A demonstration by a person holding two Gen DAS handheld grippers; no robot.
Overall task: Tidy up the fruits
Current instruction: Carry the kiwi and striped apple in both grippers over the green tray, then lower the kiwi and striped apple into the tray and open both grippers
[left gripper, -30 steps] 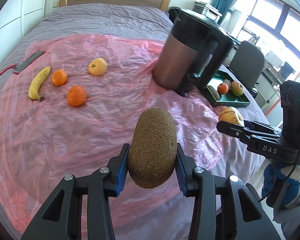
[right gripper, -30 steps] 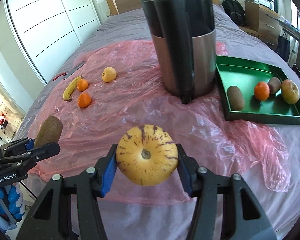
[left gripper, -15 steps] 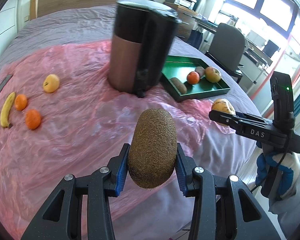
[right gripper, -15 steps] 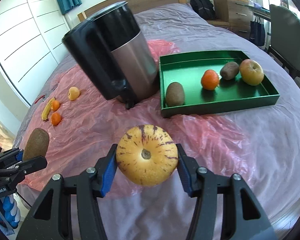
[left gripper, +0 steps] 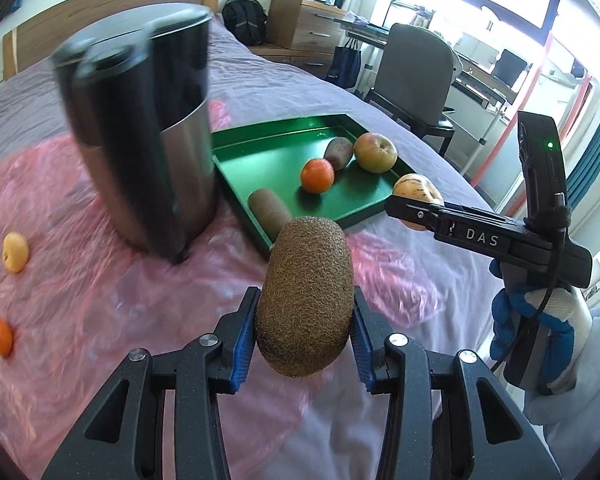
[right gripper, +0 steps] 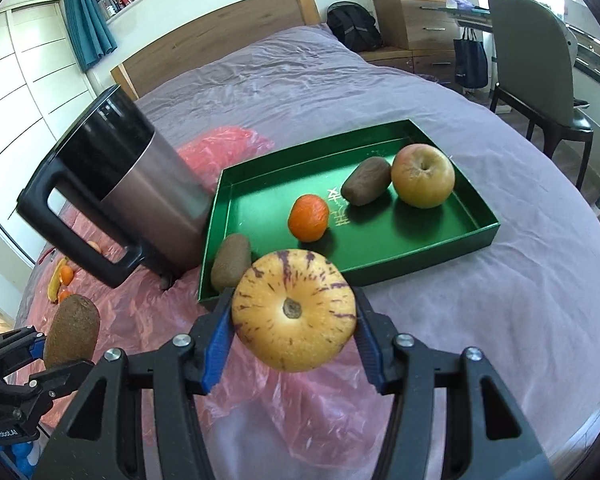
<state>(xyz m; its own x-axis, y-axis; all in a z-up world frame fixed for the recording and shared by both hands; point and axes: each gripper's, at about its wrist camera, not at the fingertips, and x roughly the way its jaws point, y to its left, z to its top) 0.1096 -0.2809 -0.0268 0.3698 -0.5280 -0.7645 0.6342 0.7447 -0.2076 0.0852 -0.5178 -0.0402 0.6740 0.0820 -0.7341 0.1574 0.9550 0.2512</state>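
Purple bedding (right gripper: 300, 92) covers a bed with a wooden headboard, and a crinkled pink plastic sheet (left gripper: 100, 288) is spread over the near part of it. On the sheet stands a steel jug (right gripper: 140, 200) with a black lid and handle, and just to its right a green tray (right gripper: 476, 210) rests on the bed, its near left corner on the plastic. Inside the tray lie a kiwi at the near left corner (right gripper: 231, 265), an orange (right gripper: 309, 218) in the middle, and a second kiwi (right gripper: 366, 181) touching an apple (right gripper: 423, 176) toward the far right. The left gripper (left gripper: 305, 330) is clamped on a large kiwi (left gripper: 306, 300), held upright between the blue pads above the plastic, in front of the tray's near left corner. The right gripper (right gripper: 294, 328) is closed around a yellow fruit with purple streaks (right gripper: 295, 312), stem end facing the camera, held in the air in front of the tray's near edge. Far to the left on the plastic sit a small yellow fruit (left gripper: 15, 252), two more oranges (left gripper: 0, 336) and a banana (right gripper: 54, 284). A grey chair (right gripper: 536, 60) stands beyond the bed.
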